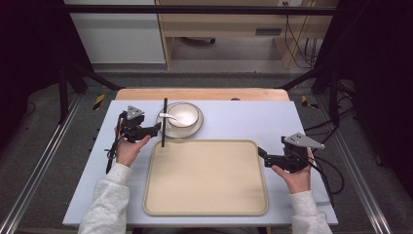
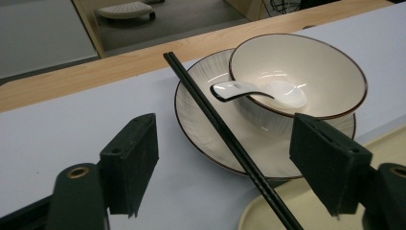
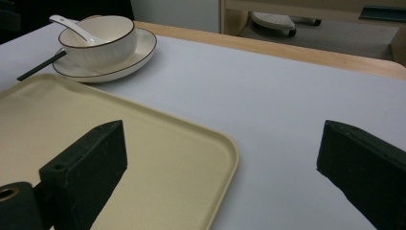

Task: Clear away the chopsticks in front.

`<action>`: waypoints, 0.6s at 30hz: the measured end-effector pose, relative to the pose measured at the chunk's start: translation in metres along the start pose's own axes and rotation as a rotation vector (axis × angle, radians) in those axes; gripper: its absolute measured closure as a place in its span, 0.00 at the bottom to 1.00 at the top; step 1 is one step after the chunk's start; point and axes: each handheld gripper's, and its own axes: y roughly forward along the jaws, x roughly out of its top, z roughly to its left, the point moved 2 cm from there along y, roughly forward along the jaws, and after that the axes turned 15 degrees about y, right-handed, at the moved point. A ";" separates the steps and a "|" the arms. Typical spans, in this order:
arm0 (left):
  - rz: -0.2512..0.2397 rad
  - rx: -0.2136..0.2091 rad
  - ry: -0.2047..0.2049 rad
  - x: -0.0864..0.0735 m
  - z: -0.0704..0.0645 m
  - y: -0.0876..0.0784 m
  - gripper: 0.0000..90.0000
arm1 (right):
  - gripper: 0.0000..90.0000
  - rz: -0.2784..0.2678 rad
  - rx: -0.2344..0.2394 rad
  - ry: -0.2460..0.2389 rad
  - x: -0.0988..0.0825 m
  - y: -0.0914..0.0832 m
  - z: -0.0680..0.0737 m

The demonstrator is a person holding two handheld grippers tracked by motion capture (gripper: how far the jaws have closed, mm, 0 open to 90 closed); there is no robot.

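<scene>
chopsticks (image 2: 225, 134) between open jaws, spoon (image 2: 258, 91) in bowl (image 2: 306, 72)

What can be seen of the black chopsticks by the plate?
The chopsticks are a pair of slim, black, straight sticks, matte and lying pressed together. They lean on the left rim of the plate, far tips out over the table, near ends crossing onto the corner of the tray. They lie between the open jaws of the left tongs, neither pad touching them. Material cannot be told.

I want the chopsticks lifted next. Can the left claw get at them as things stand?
Probably yes: the chopsticks already lie between the left claw's open jaws, untouched, leaning on the plate rim and tray edge.
</scene>
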 end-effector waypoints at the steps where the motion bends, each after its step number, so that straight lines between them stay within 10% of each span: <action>1: 0.015 0.002 0.002 -0.002 0.000 0.005 0.31 | 0.04 0.002 0.000 0.000 0.000 0.000 0.000; 18: 0.076 -0.013 0.011 -0.010 -0.007 0.042 0.60 | 0.04 0.004 0.001 0.004 0.000 0.001 0.000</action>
